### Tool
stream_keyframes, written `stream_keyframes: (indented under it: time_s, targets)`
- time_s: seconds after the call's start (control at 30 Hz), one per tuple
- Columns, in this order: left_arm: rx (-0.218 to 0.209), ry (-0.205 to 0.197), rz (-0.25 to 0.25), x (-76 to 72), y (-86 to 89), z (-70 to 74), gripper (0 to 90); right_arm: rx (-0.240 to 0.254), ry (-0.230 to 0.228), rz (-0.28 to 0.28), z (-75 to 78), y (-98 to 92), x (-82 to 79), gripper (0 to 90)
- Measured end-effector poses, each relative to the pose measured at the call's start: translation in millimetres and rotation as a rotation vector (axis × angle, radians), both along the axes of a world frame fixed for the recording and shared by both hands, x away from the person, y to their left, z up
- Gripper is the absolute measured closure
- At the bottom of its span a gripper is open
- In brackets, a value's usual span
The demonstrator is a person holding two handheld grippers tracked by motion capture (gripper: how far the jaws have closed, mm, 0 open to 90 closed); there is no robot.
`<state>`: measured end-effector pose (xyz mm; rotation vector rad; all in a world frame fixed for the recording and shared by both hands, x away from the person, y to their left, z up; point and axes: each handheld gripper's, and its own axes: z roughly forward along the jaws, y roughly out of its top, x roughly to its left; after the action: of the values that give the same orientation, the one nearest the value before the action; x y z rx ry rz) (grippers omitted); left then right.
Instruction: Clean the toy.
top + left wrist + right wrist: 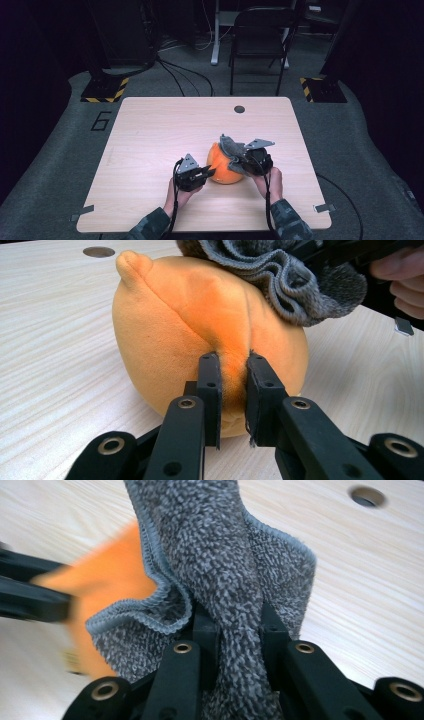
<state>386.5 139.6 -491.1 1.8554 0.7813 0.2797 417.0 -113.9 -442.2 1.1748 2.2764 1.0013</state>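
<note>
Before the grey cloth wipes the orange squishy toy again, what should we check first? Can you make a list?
1. Left gripper pinching the orange plush toy: ok, a fold of it sits between the shut jaws.
2. Right gripper holding the grey cloth: ok, the jaws are shut on it.
3. Cloth reaching the toy: ok, it drapes over the toy's top.
4. Toy resting on the table: ok.
5. Room around the toy: ok, bare wood beside it.
6. Toy clean yet: cannot tell.
</note>
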Motion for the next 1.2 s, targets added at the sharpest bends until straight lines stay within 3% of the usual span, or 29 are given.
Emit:
stream_keyframes:
  time_s: [0.2, 0.37, 0.5, 0.67, 0.9, 1.0, 1.1, 1.2]
  targets:
    - [-0.004, 0.0, -0.002, 0.0, -1.0, -0.1, 78.6, -0.013, 0.042, -0.071, -12.9, -16.3, 9.0, 76.6]
    - [-0.002, -0.005, -0.006, 0.3, -1.5, 0.3, 78.5, 0.001, 0.068, -0.096, -20.1, -21.1, 12.5, 76.6]
    - [-0.003, -0.001, -0.005, -0.5, -2.1, 0.4, 78.5, -0.025, 0.07, -0.109, -26.3, -24.4, 15.2, 76.6]
    - [-0.006, 0.0, -0.007, -0.3, -1.9, 0.0, 78.5, -0.032, 0.107, -0.14, -36.7, -29.7, 20.1, 76.7]
    - [-0.001, -0.003, -0.008, 0.2, -0.2, 0.2, 78.3, -0.088, 0.162, -0.159, -51.1, -35.0, 26.5, 76.5]
    - [-0.01, 0.003, -0.003, 0.6, 0.5, -0.3, 78.1, -0.082, 0.126, -0.174, -38.5, -38.5, 24.4, 76.5]
    - [-0.01, 0.006, -0.003, 1.3, 1.5, -0.4, 78.0, -0.025, 0.044, -0.178, -7.9, -40.4, 13.7, 76.6]
    - [-0.01, 0.005, -0.001, 1.4, 1.4, -0.5, 77.8, 0.026, -0.03, -0.136, 16.0, -36.9, 2.6, 76.6]
